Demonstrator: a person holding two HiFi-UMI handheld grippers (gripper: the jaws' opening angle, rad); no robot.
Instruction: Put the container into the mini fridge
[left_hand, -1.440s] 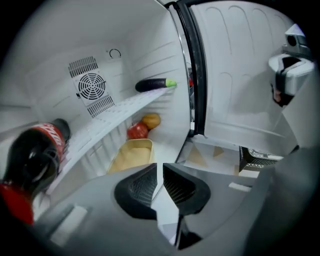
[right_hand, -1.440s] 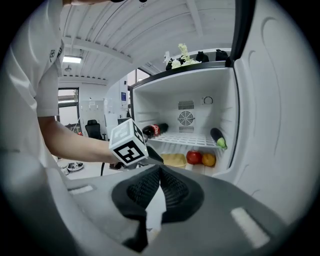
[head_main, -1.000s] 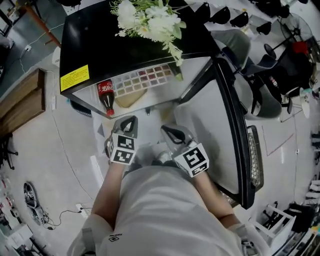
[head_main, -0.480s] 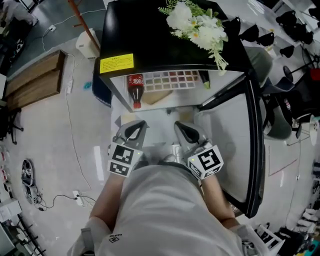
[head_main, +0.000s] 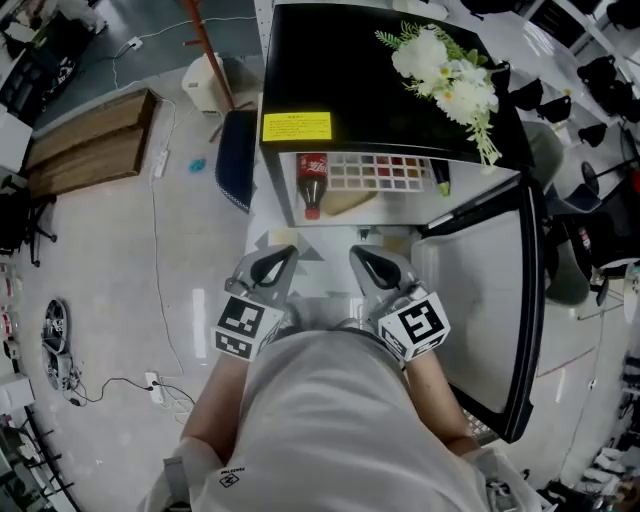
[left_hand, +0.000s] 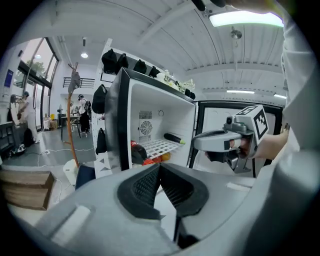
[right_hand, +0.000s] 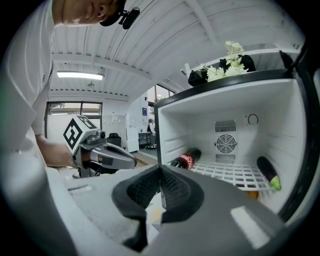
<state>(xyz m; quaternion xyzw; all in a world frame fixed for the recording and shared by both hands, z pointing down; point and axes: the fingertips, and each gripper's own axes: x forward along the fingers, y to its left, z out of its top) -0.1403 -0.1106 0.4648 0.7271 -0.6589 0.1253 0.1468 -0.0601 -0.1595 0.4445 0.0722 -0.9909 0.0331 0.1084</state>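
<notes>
The black mini fridge (head_main: 380, 80) stands with its door (head_main: 490, 290) swung open to the right. On its white wire shelf (head_main: 385, 172) lie a cola bottle (head_main: 312, 182) and a dark vegetable with a green tip (head_main: 441, 178). My left gripper (head_main: 287, 254) and right gripper (head_main: 357, 254) hover side by side just before the opening. In the left gripper view the left gripper (left_hand: 159, 167) is shut with nothing in it. The right gripper (right_hand: 160, 169) is the same in the right gripper view. I cannot make out a container in any view.
White flowers (head_main: 450, 75) and a yellow label (head_main: 296, 126) are on the fridge top. An orange item (left_hand: 156, 160) lies under the shelf. A wooden bench (head_main: 85, 145), a blue object (head_main: 237, 160) and floor cables (head_main: 160, 300) are to the left, black chairs (head_main: 610, 80) to the right.
Both grippers have risen and come a little closer to the fridge opening, still shut. The head view has swung, so the fridge now sits nearer the middle of the picture.
</notes>
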